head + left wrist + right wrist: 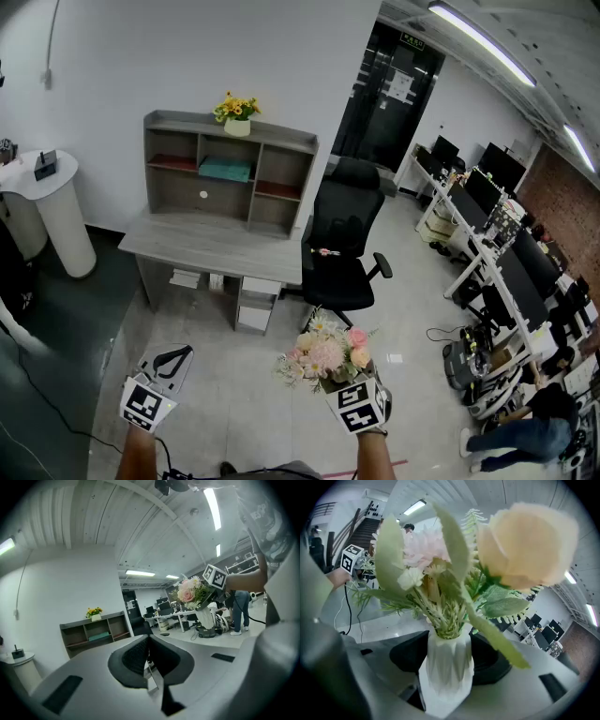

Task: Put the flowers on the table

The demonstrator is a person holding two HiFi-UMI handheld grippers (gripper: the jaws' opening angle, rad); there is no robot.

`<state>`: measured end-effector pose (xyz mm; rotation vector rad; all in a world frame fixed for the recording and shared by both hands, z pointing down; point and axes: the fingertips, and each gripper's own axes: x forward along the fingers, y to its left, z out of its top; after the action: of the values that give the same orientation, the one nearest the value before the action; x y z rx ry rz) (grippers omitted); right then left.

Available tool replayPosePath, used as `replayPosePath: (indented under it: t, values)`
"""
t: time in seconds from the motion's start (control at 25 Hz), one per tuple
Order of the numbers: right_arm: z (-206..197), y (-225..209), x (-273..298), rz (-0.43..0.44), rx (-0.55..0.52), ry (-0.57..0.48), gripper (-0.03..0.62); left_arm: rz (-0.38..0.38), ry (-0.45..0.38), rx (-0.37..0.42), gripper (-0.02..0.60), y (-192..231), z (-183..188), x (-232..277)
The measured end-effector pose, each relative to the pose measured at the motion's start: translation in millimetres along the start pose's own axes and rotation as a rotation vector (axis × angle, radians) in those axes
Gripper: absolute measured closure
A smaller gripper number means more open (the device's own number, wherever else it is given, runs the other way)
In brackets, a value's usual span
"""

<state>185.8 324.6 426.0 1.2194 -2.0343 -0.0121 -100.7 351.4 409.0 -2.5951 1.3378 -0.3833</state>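
Held upright at lower centre, the white vase [446, 660] of pink flowers [326, 354] is pinched by the right gripper [345, 386]. The grey table [216, 246] lies well apart at upper left, nearer the left gripper [172, 359], whose jaws are pressed together on nothing.

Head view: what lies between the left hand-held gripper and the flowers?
Only bare grey floor lies between the left hand-held gripper and the flowers, shown in the head view.

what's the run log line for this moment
phase: carry | right hand-held gripper: shut on flower vase | left hand-held gripper: shut, empty | desk: ahead, not yet reached
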Motion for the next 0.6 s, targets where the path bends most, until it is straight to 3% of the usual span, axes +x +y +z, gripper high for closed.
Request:
replayPosePath:
  t: [0.32,0.6]
  values:
    - [4,-22,32,0.021,0.014,0.009,0.306,-0.006,0.012,-0.003,0.565,11,-5,34]
    - [8,-58,73,0.088,0.033,-0.029,0.304,0.047,0.048,-0.026,0.565,20,-2,77]
